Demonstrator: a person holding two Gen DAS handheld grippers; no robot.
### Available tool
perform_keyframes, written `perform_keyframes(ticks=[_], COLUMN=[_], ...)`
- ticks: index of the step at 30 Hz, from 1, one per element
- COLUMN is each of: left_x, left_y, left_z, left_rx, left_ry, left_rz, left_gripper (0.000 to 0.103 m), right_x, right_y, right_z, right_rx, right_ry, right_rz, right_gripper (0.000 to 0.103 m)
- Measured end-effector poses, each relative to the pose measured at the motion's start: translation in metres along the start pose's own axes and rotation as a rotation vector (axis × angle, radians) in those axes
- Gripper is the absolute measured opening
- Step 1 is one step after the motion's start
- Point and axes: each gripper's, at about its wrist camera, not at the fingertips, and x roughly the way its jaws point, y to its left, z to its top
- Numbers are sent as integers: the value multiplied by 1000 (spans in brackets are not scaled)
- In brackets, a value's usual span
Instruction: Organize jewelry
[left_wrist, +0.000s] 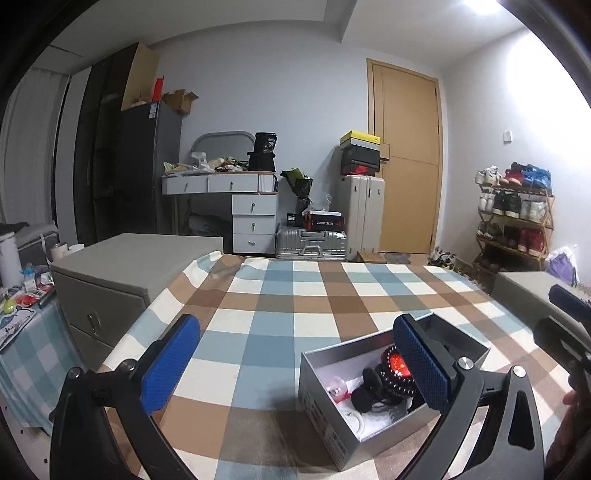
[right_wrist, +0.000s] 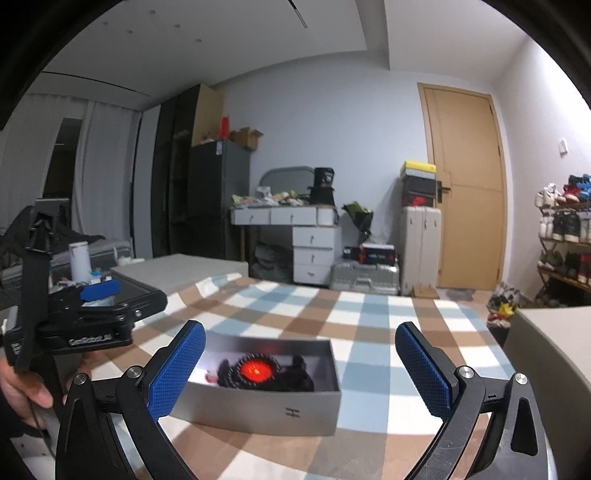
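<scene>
The grey box (right_wrist: 258, 413) sits open on the checked cloth (left_wrist: 295, 295), holding a dark bead bracelet (right_wrist: 255, 373) around a red glow, plus what may be a black pouch. Both the left gripper (left_wrist: 295, 363) and right gripper (right_wrist: 301, 369) hang spread wide, empty. Best to come in low from above and pinch one strand only. The box walls crowd the fingers.

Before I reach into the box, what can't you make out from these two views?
- Jewelry box contents, left wrist view: the left gripper's right finger covers part of the dark bead strand.
- Same contents, right wrist view: blurred; only the red glow reads clearly.
- Small white and pink items: too small to identify.
</scene>
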Motion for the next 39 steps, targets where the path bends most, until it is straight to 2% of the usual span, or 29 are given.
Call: perform_keyframes(ticks=[6,10,39], left_x=[2,1,0], left_y=[-6,-9,-8], left_z=[-4,-3,-3], left_rx=[27,45,40], left_ry=[23,37,37], left_rz=[-10,-18,-19], left_gripper=[102,102,102], right_x=[5,14,8], right_y=[-2,-3,-4], right_z=[-4,-7,-9], right_rx=[17,17,19], right_ry=[44,119,109], right_rz=[-7,-41,-38], right_gripper=[103,103,103])
